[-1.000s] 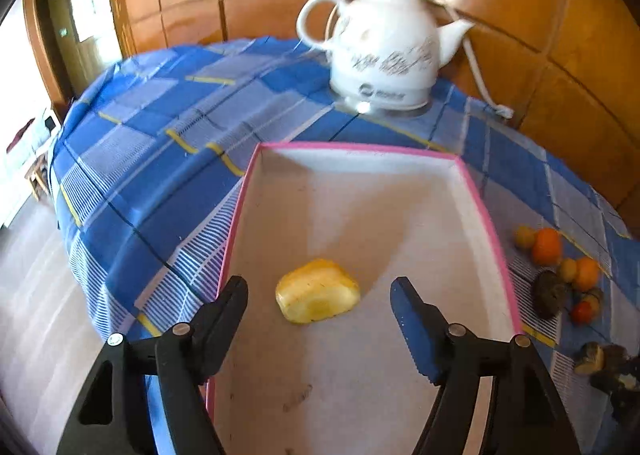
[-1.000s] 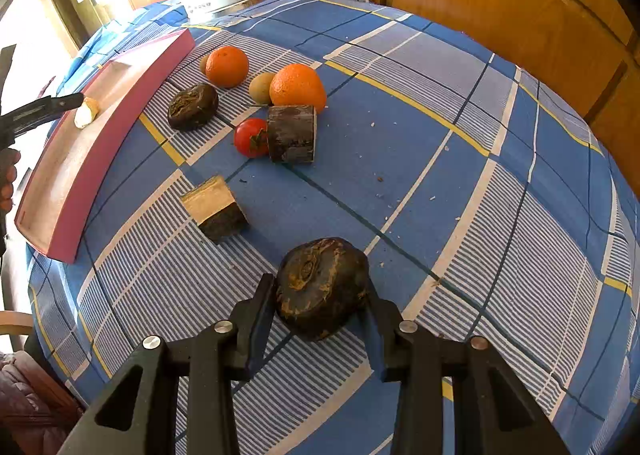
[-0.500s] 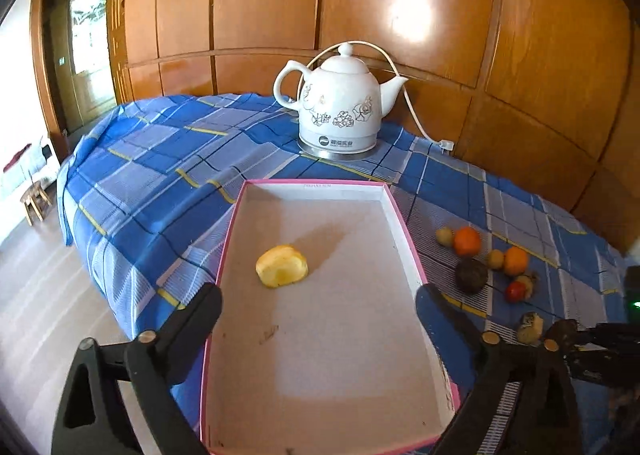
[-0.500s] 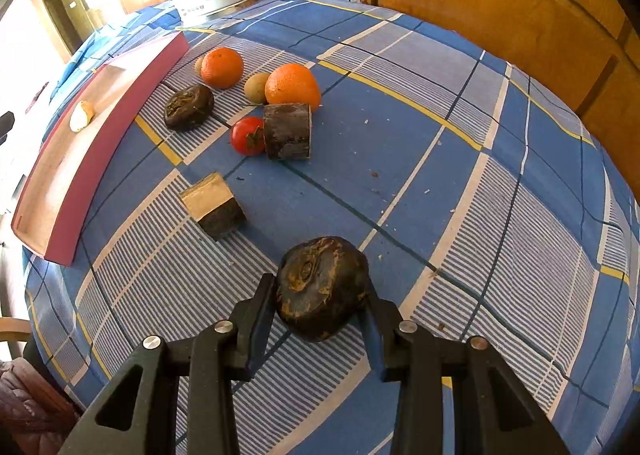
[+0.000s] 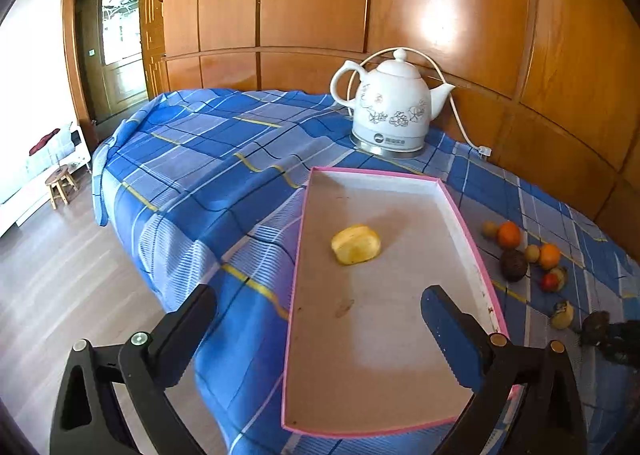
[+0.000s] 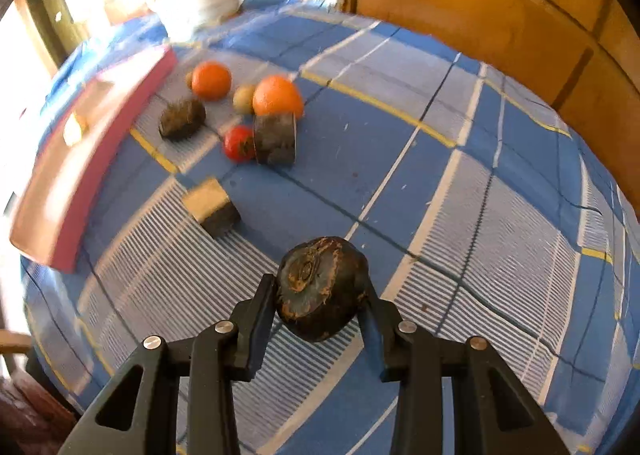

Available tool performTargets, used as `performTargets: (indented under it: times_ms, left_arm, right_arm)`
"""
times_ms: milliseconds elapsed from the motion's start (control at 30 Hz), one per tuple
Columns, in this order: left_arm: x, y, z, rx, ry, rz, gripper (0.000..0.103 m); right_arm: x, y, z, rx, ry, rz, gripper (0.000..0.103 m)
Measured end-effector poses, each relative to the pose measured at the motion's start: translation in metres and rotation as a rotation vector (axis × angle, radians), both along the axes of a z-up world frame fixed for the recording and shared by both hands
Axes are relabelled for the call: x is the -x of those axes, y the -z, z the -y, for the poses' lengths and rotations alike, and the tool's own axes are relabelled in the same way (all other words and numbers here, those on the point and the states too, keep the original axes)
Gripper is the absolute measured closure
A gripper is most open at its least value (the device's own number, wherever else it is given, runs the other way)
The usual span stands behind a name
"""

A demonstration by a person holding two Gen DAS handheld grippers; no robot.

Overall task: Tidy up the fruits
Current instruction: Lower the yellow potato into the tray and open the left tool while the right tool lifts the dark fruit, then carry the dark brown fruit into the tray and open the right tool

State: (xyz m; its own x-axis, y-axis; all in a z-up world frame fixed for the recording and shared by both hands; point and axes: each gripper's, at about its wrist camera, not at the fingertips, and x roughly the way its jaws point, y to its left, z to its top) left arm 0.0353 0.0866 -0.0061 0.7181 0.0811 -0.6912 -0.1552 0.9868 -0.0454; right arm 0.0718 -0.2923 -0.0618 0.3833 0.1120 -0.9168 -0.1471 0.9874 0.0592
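A pink-rimmed tray (image 5: 298,255) lies on the blue checked tablecloth and holds one yellow fruit piece (image 5: 355,244). My left gripper (image 5: 318,313) is open and empty, held above the tray's near end. My right gripper (image 6: 322,295) is shut on a dark brown round fruit (image 6: 322,287), lifted off the cloth. Loose fruits lie beside the tray: two oranges (image 6: 211,79) (image 6: 277,96), a red tomato (image 6: 238,143), a dark round fruit (image 6: 182,119), a dark cut chunk (image 6: 275,139) and a yellow-faced chunk (image 6: 211,207). The tray also shows in the right wrist view (image 6: 72,179).
A white electric kettle (image 5: 390,111) with a cord stands behind the tray, against the wooden wall panels. The table edge drops to a wooden floor on the left, where a small stool (image 5: 60,185) stands. The cloth to the right of the fruits is bare.
My left gripper has pulled back and up from the yellow piece, which stays in the tray. My right gripper has lifted the dark fruit and started moving; its view is blurred.
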Motion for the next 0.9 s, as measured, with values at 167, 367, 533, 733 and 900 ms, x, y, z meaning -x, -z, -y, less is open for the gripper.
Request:
performTargets:
  times_ms: [167, 367, 533, 733, 900]
  left_arm:
    - [0.008, -0.010, 0.002, 0.006, 0.002, 0.031, 0.000]
    - [0.012, -0.019, 0.010, 0.000, 0.039, 0.046, 0.000]
    - [0.015, -0.019, 0.012, 0.000, 0.052, 0.044, 0.000]
    - [0.017, -0.014, 0.008, 0.003, 0.048, 0.034, 0.000]
    - [0.017, -0.007, -0.003, 0.026, 0.019, 0.027, 0.000]
  right_arm:
    - [0.010, -0.034, -0.027, -0.089, -0.047, 0.079, 0.064]
    - [0.006, -0.049, -0.117, -0.157, -0.251, 0.093, 0.064]
    - [-0.017, -0.039, -0.184, -0.184, -0.348, 0.063, 0.064]
    - [-0.036, -0.022, -0.236, -0.155, -0.398, 0.024, 0.064]
    - [-0.046, -0.009, -0.262, -0.101, -0.389, 0.023, 0.063]
